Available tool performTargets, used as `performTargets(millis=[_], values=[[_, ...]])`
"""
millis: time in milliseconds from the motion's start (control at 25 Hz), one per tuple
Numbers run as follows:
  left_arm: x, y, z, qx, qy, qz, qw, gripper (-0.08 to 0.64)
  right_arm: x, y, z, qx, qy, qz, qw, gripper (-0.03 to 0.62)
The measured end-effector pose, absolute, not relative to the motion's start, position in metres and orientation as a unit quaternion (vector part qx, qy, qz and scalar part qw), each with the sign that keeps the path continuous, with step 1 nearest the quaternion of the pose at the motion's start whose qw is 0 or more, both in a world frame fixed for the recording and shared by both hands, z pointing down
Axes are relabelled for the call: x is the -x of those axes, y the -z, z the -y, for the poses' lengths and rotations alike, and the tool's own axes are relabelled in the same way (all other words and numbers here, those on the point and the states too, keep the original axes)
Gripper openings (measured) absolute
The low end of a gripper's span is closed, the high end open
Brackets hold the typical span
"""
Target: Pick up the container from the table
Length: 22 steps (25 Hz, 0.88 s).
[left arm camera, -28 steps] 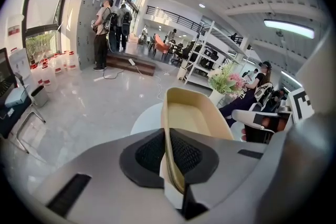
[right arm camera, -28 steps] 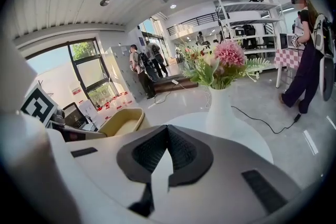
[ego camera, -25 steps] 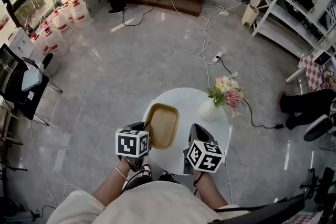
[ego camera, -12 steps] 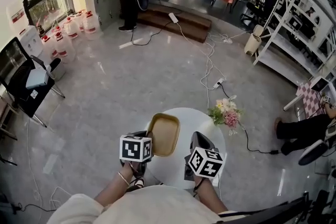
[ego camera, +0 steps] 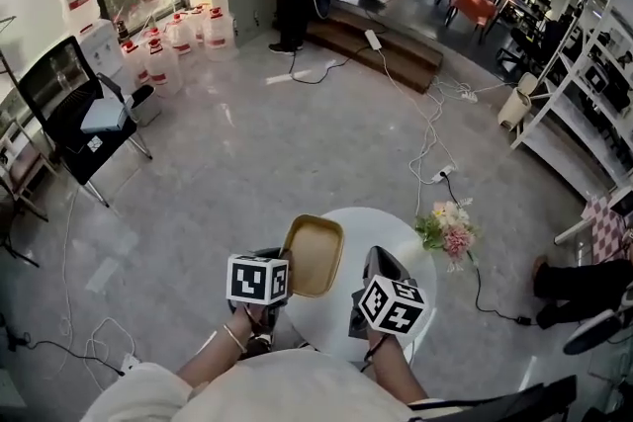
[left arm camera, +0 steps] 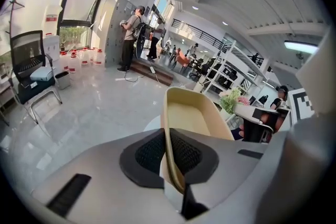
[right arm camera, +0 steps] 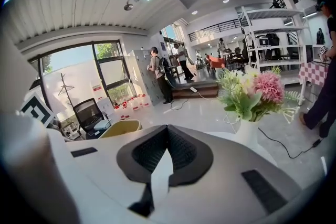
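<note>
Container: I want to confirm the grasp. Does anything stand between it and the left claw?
Nothing visible does: the left claw is shut on the container at its near rim. The flower vase stands apart, to its right.

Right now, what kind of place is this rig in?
Probably an open-plan office or lab workspace: an office chair, metal shelving racks, and a cluster of water jugs on the floor.

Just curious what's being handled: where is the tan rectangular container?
Head view, left of centre: the left gripper pinches the tan container by its rim at the round white table's left edge, left of the pink flowers.
</note>
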<state>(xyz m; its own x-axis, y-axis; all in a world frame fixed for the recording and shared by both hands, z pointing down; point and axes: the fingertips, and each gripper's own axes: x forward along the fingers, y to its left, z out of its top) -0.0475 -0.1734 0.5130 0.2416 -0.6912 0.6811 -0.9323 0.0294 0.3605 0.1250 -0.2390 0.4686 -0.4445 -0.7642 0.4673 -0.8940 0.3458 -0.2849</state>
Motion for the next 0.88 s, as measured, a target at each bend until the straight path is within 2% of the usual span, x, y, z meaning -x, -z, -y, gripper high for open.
performTargets(millis=[880], values=[[0.187, -0.504, 0.112, -0.587, -0.098, 0.697, 0.399, 0.031, 0.029, -0.468, 0.229, -0.403, -0.247, 0.869, 0.143, 0.025]])
